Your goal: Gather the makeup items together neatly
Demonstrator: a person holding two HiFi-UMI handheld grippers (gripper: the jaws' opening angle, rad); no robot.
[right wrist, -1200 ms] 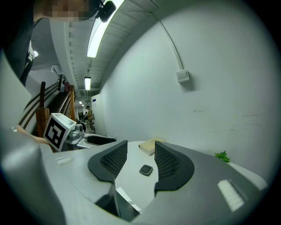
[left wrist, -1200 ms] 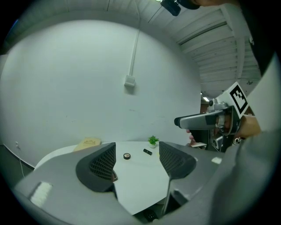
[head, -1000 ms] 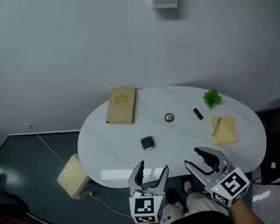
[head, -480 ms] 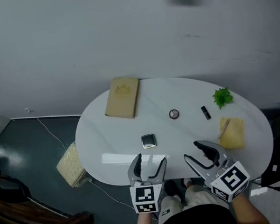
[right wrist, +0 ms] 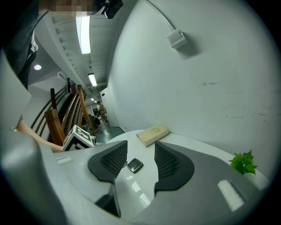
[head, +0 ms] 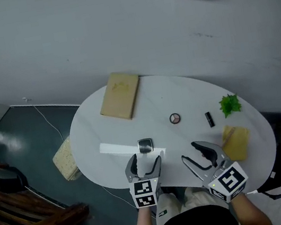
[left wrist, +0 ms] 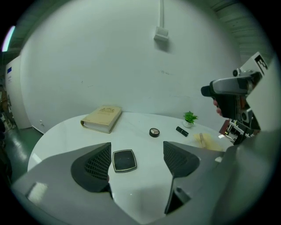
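A white oval table (head: 96, 138) carries the makeup. A dark square compact (head: 145, 146) (left wrist: 124, 160) lies near the front edge. Further back are a round eyeshadow pot (head: 174, 119) (left wrist: 154, 132) and a black lipstick (head: 209, 119) (left wrist: 181, 131). My left gripper (head: 145, 162) (left wrist: 138, 159) is right behind the compact, its jaws opening; the compact lies on the table between them, untouched and nearer the left pad. My right gripper (head: 197, 154) (right wrist: 139, 159) hovers open over the front edge with nothing in it; beyond its jaws the compact (right wrist: 135, 165) shows.
A tan book (head: 120, 95) lies at the table's back left. A small green plant (head: 229, 104) and a yellow cloth (head: 236, 142) sit at the right end. On the floor to the left are a pale cushion (head: 62, 159) and dark wooden furniture (head: 24, 216).
My left gripper has moved forward up to the compact and its jaws have spread wider. The right gripper has kept its place and opening. The head view has shifted.
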